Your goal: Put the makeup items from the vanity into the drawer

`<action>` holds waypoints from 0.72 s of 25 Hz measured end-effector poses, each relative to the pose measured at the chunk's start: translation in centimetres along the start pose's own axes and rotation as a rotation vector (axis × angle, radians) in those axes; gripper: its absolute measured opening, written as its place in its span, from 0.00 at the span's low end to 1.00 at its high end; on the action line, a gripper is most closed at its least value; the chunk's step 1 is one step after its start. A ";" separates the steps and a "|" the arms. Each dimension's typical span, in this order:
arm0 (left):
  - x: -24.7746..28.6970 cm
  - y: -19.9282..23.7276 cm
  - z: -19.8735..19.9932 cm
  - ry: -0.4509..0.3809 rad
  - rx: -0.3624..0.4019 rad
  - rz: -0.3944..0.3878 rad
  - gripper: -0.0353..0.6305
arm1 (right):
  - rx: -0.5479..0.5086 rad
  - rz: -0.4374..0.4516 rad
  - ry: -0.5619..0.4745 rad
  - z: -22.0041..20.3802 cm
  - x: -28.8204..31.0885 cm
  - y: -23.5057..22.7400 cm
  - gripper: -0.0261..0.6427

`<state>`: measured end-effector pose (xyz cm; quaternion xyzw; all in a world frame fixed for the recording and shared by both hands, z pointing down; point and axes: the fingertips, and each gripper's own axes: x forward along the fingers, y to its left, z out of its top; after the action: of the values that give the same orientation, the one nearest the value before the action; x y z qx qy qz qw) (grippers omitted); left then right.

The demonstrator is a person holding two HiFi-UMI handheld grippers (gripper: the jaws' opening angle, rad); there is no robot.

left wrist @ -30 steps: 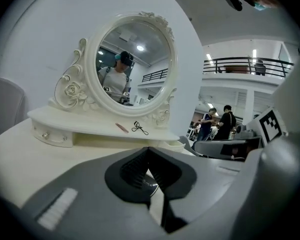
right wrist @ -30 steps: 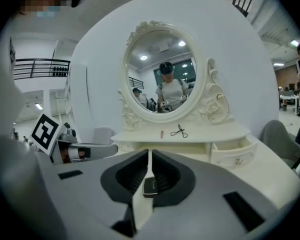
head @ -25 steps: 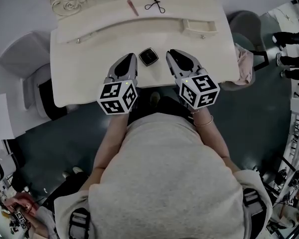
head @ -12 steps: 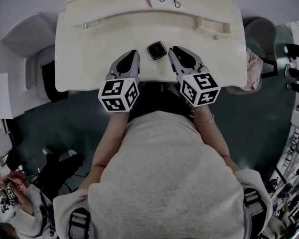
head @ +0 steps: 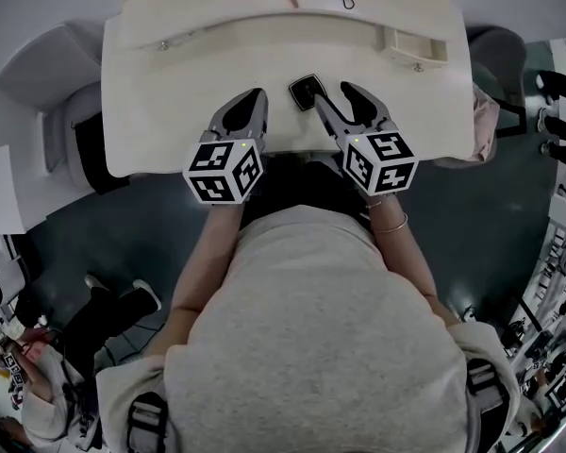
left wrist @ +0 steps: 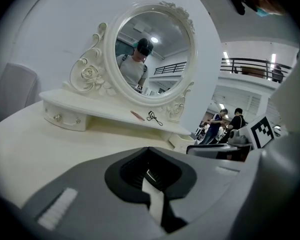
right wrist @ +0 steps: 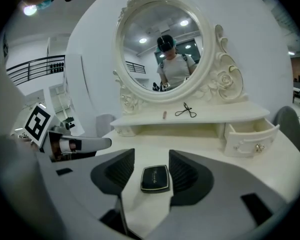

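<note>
Compact (right wrist: 155,178) flat, sides parallel to right gripper's (right wrist: 151,157) parted fingers (right wrist: 186,172)

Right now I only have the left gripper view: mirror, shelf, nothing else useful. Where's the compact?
Observer: The black compact lies flat on the vanity top, in the gap between the right tool's jaws. They have just been opening, and the pads are clear of it.
Operator: Drawer state?
Observer: The small drawer at the right end of the shelf stands pulled partly out.
Operator: And my left tool?
Observer: In the head view the left tool sits left of the compact, apart from it, near the vanity's front edge.
</note>
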<state>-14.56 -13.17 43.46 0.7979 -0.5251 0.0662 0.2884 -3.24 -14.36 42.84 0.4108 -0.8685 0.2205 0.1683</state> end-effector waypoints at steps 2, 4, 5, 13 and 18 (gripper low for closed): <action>0.5 0.0 -0.1 0.019 -0.004 -0.030 0.07 | 0.000 -0.015 0.021 -0.3 0.3 -0.1 0.31; 0.9 0.3 -0.5 0.046 -0.008 -0.042 0.07 | 0.000 -0.027 0.047 -0.9 0.8 -0.1 0.34; 1.0 0.5 -0.9 0.061 -0.011 -0.042 0.07 | 0.000 -0.032 0.060 -1.2 1.1 0.0 0.36; 1.5 1.9 -2.4 0.127 -0.016 -0.049 0.07 | 0.018 -0.050 0.156 -4.5 3.4 0.0 0.45; 2.0 1.9 -3.6 0.180 0.029 -0.070 0.07 | 0.021 -0.068 0.208 -6.0 4.2 -0.3 0.48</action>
<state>-14.65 -13.37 47.96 0.8109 -0.4678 0.1350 0.3247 -4.83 -14.10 49.93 0.4167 -0.8294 0.2654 0.2607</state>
